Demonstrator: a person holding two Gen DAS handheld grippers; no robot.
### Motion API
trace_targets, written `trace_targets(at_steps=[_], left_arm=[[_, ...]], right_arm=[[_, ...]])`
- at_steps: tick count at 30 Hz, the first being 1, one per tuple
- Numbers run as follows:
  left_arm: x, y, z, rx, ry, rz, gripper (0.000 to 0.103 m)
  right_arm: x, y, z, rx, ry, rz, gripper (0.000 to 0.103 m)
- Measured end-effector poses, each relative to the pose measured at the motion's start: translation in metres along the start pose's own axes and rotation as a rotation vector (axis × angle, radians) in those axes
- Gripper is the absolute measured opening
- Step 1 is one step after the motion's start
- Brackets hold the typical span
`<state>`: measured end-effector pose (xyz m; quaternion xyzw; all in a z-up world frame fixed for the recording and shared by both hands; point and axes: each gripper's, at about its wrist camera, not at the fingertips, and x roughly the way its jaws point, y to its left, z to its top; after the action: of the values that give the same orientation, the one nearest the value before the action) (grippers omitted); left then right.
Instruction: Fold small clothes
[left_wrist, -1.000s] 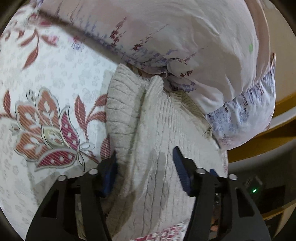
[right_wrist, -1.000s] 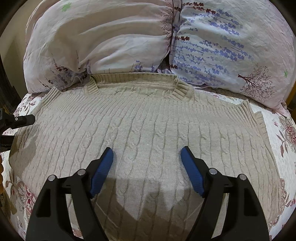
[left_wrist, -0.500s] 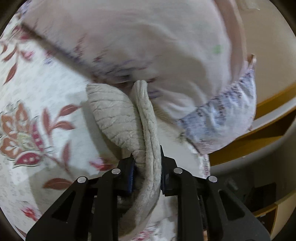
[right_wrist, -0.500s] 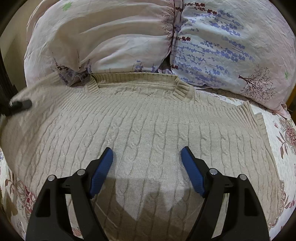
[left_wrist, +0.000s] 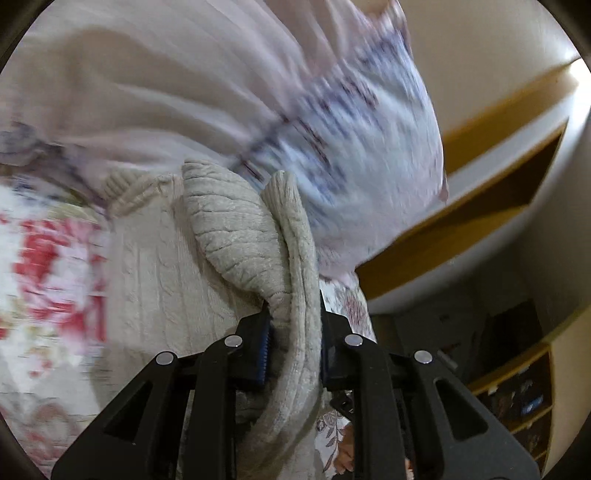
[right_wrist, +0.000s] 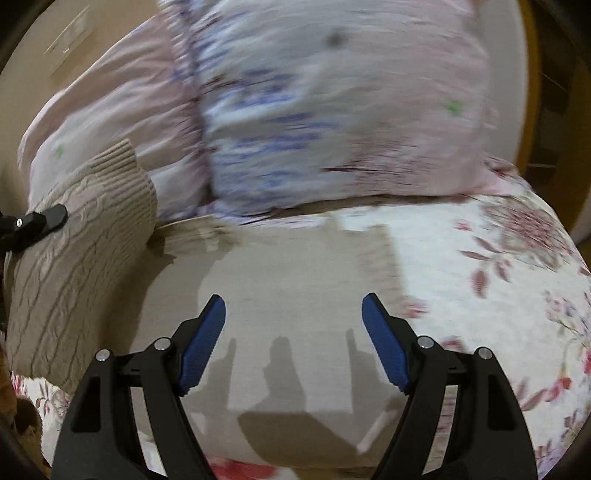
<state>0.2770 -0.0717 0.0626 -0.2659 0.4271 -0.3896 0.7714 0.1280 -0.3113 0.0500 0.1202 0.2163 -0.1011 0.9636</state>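
Note:
A beige cable-knit sweater (right_wrist: 280, 295) lies on the floral bed cover. My left gripper (left_wrist: 293, 343) is shut on the sweater's left edge (left_wrist: 291, 258) and holds it lifted, the knit bunched between the blue pads. In the right wrist view the lifted side (right_wrist: 85, 251) stands raised and curls inward at the left, with the left gripper's tip (right_wrist: 40, 218) on it. My right gripper (right_wrist: 293, 332) is open and empty, low over the flat middle of the sweater.
Two floral pillows (right_wrist: 314, 110) lean at the head of the bed behind the sweater. The floral bed cover (right_wrist: 498, 277) shows bare at the right. A wooden bed frame and shelves (left_wrist: 498, 221) are off the bed's edge in the left wrist view.
My left gripper closed on the sweater's left edge and has lifted it up and inward over the body. My right gripper has shifted rightward, still open.

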Motion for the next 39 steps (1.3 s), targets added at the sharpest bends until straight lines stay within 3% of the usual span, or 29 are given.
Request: trace_targets(at_steps=[7,10,13,15,16,17,19,22,24,26,30,34,39], left_arm=[[0.09,-0.017,-0.043,0.054,0.165,0.059,0.019],[0.107,-0.018,-0.055,0.062,0.215,0.046,0.024],[0.091,-0.024,-0.052,0.075,0.216,-0.048,0.047],[0.069,-0.025,-0.046,0.079,0.181,-0.083,0.073],[0.055,-0.024,-0.042,0.094,0.141,-0.071,0.075],[0.045,-0.022,-0.039,0.104,0.111,-0.045,0.076],[0.022,-0.007,-0.032,0.113,0.045,0.076,0.077],[0.012,0.017,-0.026,0.107,0.012,0.252,0.078],[0.01,0.033,-0.024,0.086,0.01,0.317,0.078],[0.011,0.049,-0.025,0.052,0.035,0.326,0.078],[0.019,0.066,-0.032,0.023,0.1,0.359,0.078],[0.031,0.07,-0.037,0.0,0.149,0.302,0.078],[0.035,0.067,-0.038,0.012,0.168,0.292,0.081]], right_arm=[[-0.018,-0.058,-0.006,0.129,-0.014,-0.058,0.076],[-0.026,-0.074,-0.003,0.157,-0.024,-0.042,0.076],[-0.032,-0.079,0.003,0.177,-0.022,0.048,0.076],[-0.031,-0.079,0.007,0.205,-0.001,0.154,0.076],[-0.028,-0.078,0.009,0.216,0.017,0.207,0.076],[-0.023,-0.077,0.011,0.228,0.05,0.272,0.076],[-0.013,-0.073,0.011,0.25,0.116,0.363,0.076],[0.003,-0.064,0.01,0.273,0.209,0.438,0.071],[0.013,-0.058,0.008,0.281,0.26,0.457,0.063],[0.018,-0.052,0.005,0.274,0.286,0.462,0.058],[0.032,-0.045,0.004,0.26,0.346,0.442,0.058],[0.052,-0.045,0.007,0.303,0.379,0.487,0.054],[0.073,-0.043,0.02,0.34,0.369,0.476,0.046]])
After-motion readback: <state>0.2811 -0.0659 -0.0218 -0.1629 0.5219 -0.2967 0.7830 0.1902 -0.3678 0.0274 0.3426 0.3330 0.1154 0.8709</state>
